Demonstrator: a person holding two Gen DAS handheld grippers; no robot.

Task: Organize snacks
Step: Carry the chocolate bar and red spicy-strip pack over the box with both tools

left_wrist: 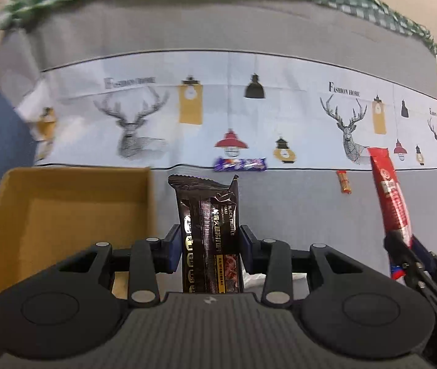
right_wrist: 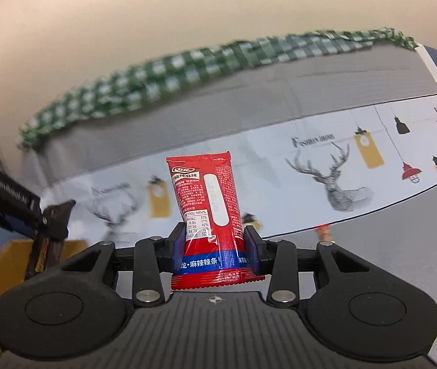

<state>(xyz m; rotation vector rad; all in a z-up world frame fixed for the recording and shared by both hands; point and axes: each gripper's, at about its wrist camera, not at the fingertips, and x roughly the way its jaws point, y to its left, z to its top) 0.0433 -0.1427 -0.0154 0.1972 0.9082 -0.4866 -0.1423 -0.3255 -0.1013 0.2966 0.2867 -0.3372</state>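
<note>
My left gripper (left_wrist: 209,246) is shut on a dark brown black-truffle cracker packet (left_wrist: 207,215), held upright just right of the open cardboard box (left_wrist: 64,212). My right gripper (right_wrist: 213,243) is shut on a red spicy-strip packet (right_wrist: 207,196), also upright above the table. The red packet and right gripper show at the right of the left wrist view (left_wrist: 392,203). The brown packet and left gripper show at the left of the right wrist view (right_wrist: 49,233). A purple candy bar (left_wrist: 240,164) and a small orange snack (left_wrist: 343,182) lie on the cloth.
The table carries a grey cloth with a pale deer-and-lamp printed band (left_wrist: 249,107). A green checked cloth (right_wrist: 187,70) lies bunched along the far edge by the beige wall. A blue surface (left_wrist: 0,135) is left of the box.
</note>
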